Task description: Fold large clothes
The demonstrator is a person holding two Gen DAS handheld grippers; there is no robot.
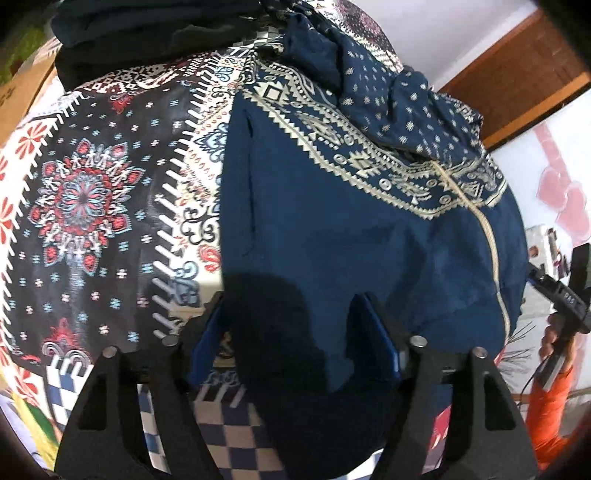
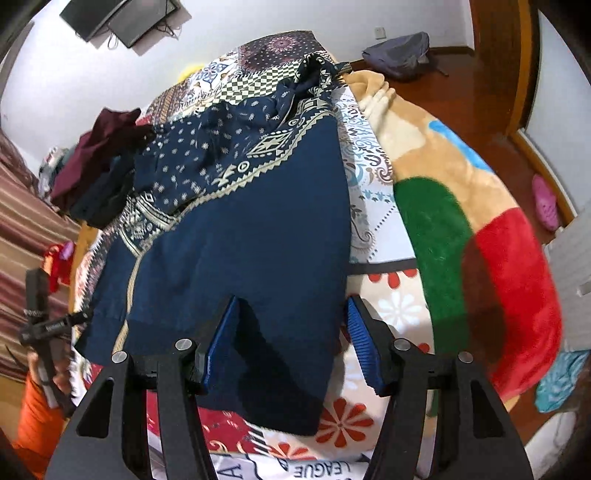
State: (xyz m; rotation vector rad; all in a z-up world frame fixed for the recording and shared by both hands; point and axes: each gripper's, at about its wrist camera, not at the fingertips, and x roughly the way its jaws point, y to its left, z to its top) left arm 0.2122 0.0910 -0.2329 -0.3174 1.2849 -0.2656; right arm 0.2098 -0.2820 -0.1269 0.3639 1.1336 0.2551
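Note:
A large navy garment [image 1: 351, 229] with a cream patterned band lies spread on the patterned bedspread [image 1: 88, 206]; its far part is bunched up. It also shows in the right wrist view [image 2: 251, 236]. My left gripper [image 1: 291, 317] is open, its blue pads either side of the garment's near left corner, just above the cloth. My right gripper [image 2: 291, 325] is open over the garment's near right edge, holding nothing. The right gripper also shows in the left wrist view [image 1: 565, 295], and the left gripper in the right wrist view [image 2: 48, 325].
A pile of dark folded clothes [image 1: 147, 29] sits at the far end of the bed; it shows maroon and dark in the right wrist view [image 2: 99, 166]. A plush multicoloured blanket [image 2: 472, 236] lies along the right side. A pink slipper [image 2: 545, 201] and a grey bag [image 2: 402, 55] are on the wooden floor.

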